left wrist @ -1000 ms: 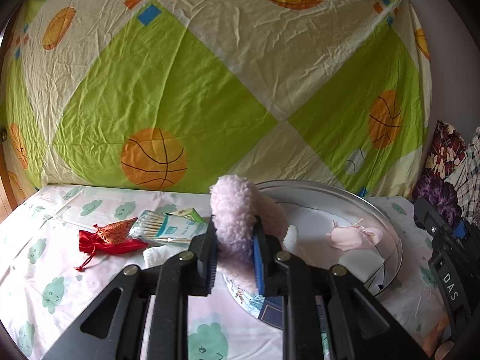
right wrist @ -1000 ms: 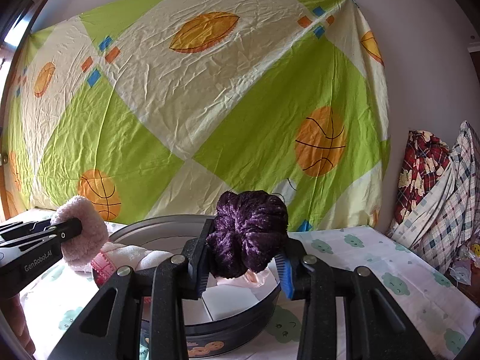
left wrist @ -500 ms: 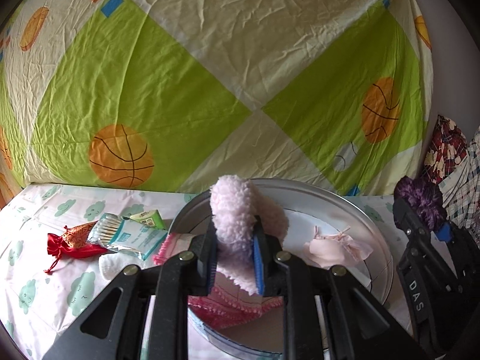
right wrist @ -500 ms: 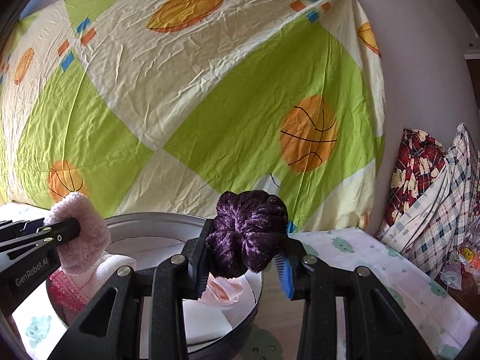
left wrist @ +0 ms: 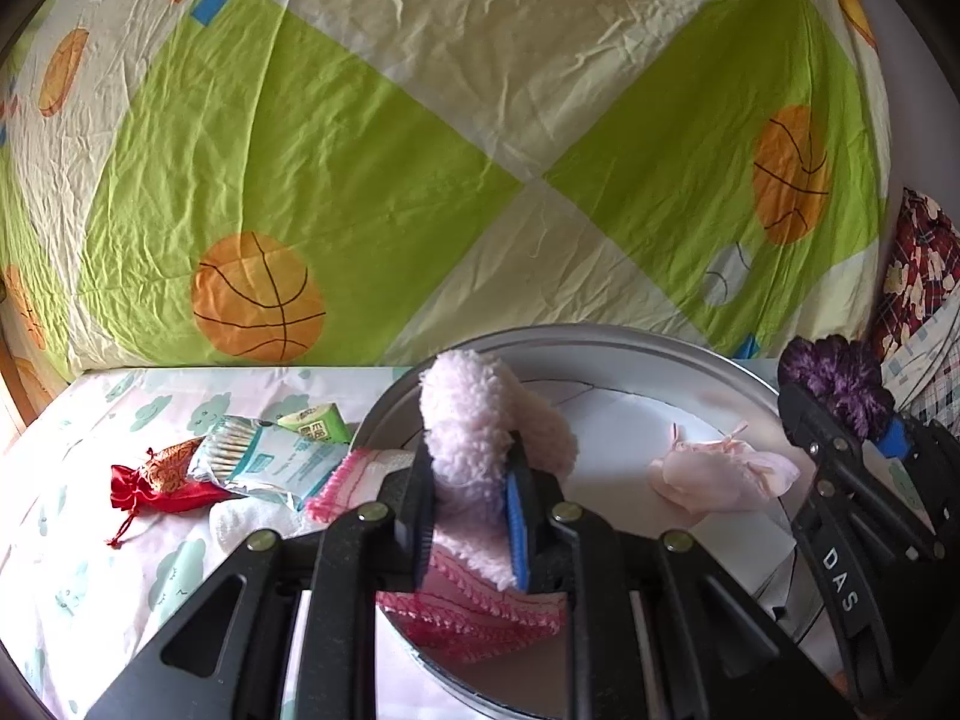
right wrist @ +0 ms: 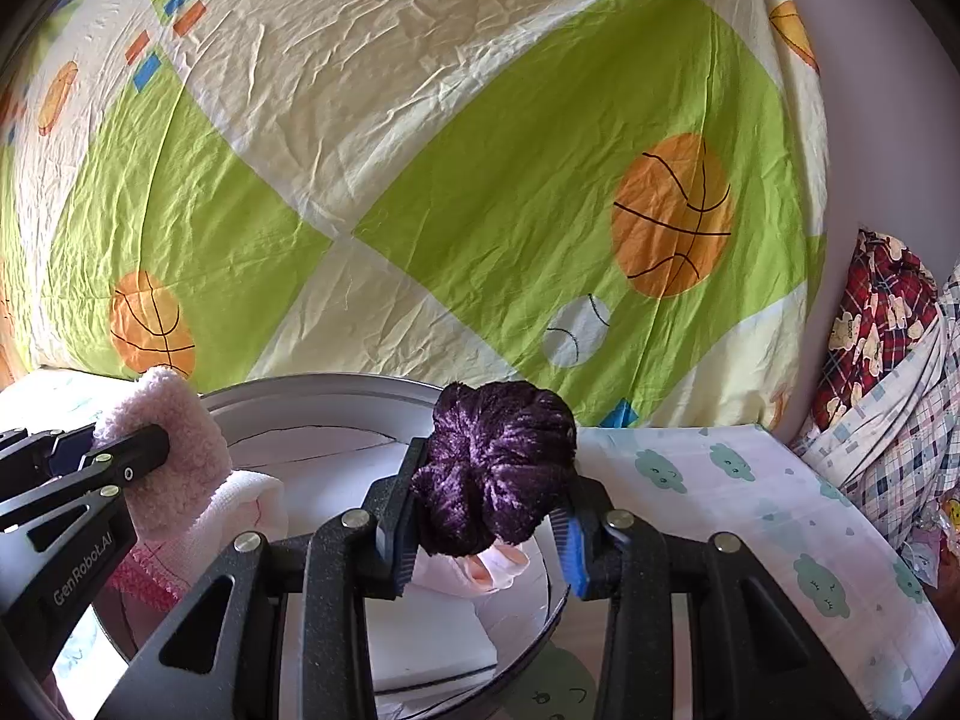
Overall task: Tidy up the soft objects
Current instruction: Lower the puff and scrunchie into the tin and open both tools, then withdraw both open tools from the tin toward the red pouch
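Note:
My left gripper [left wrist: 471, 510] is shut on a fluffy pale pink scrunchie [left wrist: 480, 420] and hangs over the near-left rim of a round metal tin [left wrist: 600, 339]. My right gripper [right wrist: 486, 531] is shut on a dark purple velvet scrunchie [right wrist: 495, 468] above the same tin [right wrist: 312, 387]. In the left wrist view the right gripper [left wrist: 840, 438] shows at the right with its purple scrunchie [left wrist: 834, 378]. A pink-edged white cloth [left wrist: 474, 606] and a pale pink fabric piece [left wrist: 720, 474] lie in the tin. The left gripper [right wrist: 129, 450] and pink scrunchie [right wrist: 174, 450] show at left in the right wrist view.
On the cloud-print sheet [left wrist: 90, 570] left of the tin lie a red drawstring pouch [left wrist: 162, 480], a pack of cotton swabs [left wrist: 264, 462] and a small green pack [left wrist: 315, 425]. A basketball-print sheet [left wrist: 420, 150] hangs behind. Plaid fabrics [right wrist: 888, 372] are piled at the right.
Both grippers have moved forward over the tin, still gripping their scrunchies. The tin and its contents now sit closer and lower in both views; the pouch and swab pack have shifted left.

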A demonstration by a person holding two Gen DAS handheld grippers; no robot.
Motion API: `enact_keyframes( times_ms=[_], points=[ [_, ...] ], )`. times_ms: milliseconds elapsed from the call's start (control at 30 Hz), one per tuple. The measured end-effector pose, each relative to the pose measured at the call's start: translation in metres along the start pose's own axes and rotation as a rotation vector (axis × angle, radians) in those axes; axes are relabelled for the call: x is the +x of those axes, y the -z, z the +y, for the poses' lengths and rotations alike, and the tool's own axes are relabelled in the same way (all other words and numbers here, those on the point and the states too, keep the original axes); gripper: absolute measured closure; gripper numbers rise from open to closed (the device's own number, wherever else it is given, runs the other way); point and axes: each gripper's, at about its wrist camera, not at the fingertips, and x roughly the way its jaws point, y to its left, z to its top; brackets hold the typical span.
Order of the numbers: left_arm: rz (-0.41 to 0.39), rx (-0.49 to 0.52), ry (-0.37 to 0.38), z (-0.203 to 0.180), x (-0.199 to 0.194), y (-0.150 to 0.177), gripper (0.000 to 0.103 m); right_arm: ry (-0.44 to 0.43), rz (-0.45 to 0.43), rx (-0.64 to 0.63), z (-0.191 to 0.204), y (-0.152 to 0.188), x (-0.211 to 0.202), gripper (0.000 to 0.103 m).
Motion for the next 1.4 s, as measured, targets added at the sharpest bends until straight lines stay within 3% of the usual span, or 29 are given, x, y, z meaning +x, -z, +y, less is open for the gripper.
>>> enact_keyframes(
  times_ms=[200, 300, 367, 533, 733, 1000, 1400],
  points=[
    [0.024, -0.020, -0.019, 0.006, 0.006, 0.002, 0.082, -0.050, 0.019, -0.014, 0.004, -0.001, 0.002, 0.061],
    [0.018, -0.021, -0.038, 0.007, 0.005, 0.003, 0.061, -0.091, 0.025, -0.022, 0.006, -0.001, 0.003, 0.050],
    [-0.002, -0.024, -0.057, 0.008, 0.002, 0.002, 0.023, -0.092, 0.012, -0.024, 0.006, -0.001, 0.000, 0.026],
    [-0.096, -0.013, -0.127, 0.009, -0.015, -0.001, 0.000, -0.091, -0.054, 0.009, 0.001, 0.000, -0.013, 0.020],
    [-0.127, -0.003, -0.130, 0.015, -0.022, -0.002, 0.000, -0.065, -0.080, 0.082, -0.012, 0.000, -0.022, 0.018],
    [-0.138, 0.003, -0.196, 0.024, -0.024, 0.005, 0.000, -0.034, -0.178, 0.211, -0.025, 0.004, -0.049, 0.018],
    [-0.116, -0.037, -0.245, 0.067, -0.030, 0.020, 0.000, 0.024, -0.301, 0.146, 0.003, 0.004, -0.080, 0.018]
  ],
)
